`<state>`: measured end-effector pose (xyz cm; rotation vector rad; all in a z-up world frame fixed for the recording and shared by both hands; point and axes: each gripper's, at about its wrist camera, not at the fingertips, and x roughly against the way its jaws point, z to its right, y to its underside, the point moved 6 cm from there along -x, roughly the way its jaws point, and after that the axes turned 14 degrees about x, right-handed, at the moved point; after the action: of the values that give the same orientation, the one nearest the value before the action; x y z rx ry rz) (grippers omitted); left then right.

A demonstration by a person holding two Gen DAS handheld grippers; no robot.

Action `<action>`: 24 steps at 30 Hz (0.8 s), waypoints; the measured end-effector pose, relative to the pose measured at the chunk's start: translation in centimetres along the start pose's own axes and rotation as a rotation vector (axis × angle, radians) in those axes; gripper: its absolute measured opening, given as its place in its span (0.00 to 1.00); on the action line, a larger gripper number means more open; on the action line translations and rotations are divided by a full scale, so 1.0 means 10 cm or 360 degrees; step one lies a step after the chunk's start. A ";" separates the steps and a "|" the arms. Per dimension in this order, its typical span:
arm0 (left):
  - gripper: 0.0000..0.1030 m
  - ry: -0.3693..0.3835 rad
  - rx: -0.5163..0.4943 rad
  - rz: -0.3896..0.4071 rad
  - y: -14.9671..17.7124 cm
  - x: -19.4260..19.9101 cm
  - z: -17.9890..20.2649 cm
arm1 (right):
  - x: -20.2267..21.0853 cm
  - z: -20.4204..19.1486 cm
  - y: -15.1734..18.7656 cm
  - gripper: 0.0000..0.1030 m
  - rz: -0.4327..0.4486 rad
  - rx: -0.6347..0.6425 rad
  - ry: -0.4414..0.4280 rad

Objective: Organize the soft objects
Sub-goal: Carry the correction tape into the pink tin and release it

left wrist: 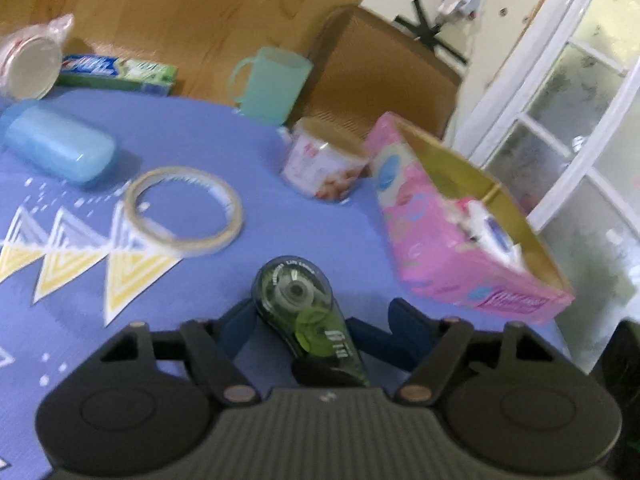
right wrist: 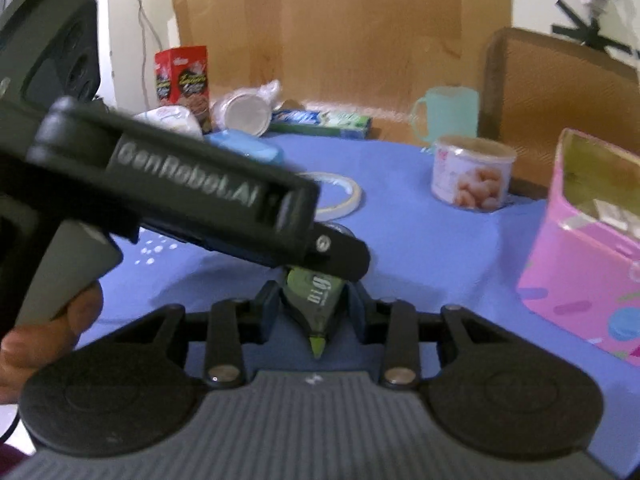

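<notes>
A green correction tape dispenser [left wrist: 304,312] is held above the blue mat [left wrist: 180,140]. In the right wrist view my right gripper [right wrist: 314,304] is shut on the dispenser [right wrist: 316,300], its tip pointing at the camera. My left gripper [left wrist: 320,320] stands open around the dispenser's other end, its blue fingers [left wrist: 408,332] apart from it. The left gripper's body [right wrist: 180,188] crosses the right wrist view from the left. A pink open box [left wrist: 460,232] stands to the right with a white packet inside.
On the mat lie a tape ring [left wrist: 184,208], a blue case [left wrist: 56,144], a snack tub [left wrist: 320,164], a teal mug [left wrist: 272,84] and a green box [left wrist: 120,72]. A red carton [right wrist: 182,80] and a cardboard sheet [right wrist: 340,32] stand behind.
</notes>
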<state>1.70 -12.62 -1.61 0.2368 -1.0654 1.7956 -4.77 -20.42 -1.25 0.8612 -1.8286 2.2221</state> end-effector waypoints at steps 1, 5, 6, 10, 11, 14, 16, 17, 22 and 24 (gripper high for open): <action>0.72 0.0027 -0.0018 0.0008 -0.03 0.01 0.08 | 0.07 0.06 0.00 0.39 0.0038 0.0000 0.0022; 0.72 0.0114 -0.0193 0.0044 -0.18 -0.04 0.56 | 0.32 0.33 -0.12 0.39 0.0181 -0.0033 0.0198; 0.72 0.0132 -0.0237 0.0044 -0.21 -0.07 0.68 | 0.38 0.42 -0.13 0.39 0.0208 -0.0050 0.0240; 0.72 0.0263 -0.0381 -0.0019 -0.24 -0.29 1.20 | 0.59 0.84 -0.13 0.39 0.0265 -0.0135 0.0442; 0.72 0.0290 -0.0416 -0.0039 -0.23 -0.37 1.32 | 0.61 0.93 -0.12 0.39 0.0262 -0.0159 0.0477; 0.74 0.0284 -0.0489 -0.0068 -0.17 -0.60 1.56 | 0.63 1.24 -0.06 0.39 0.0243 -0.0268 0.0561; 0.74 0.0246 -0.0513 -0.0062 -0.14 -0.69 1.59 | 0.59 1.41 0.02 0.40 0.0196 -0.0290 0.0646; 0.74 0.0216 -0.0516 -0.0048 -0.14 -0.72 1.59 | 0.58 1.48 0.07 0.43 0.0181 -0.0308 0.0695; 0.80 0.0133 -0.0445 0.0015 -0.21 -0.61 1.27 | 0.71 1.59 0.21 0.44 0.0210 -0.0426 0.0745; 0.82 0.0069 -0.0410 0.0048 -0.26 -0.54 1.07 | 0.72 1.59 0.24 0.44 0.0218 -0.0459 0.0731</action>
<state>3.31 -23.86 3.02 0.0254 -1.2606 1.6618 -6.36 -37.70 1.90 0.1588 -1.9413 1.9409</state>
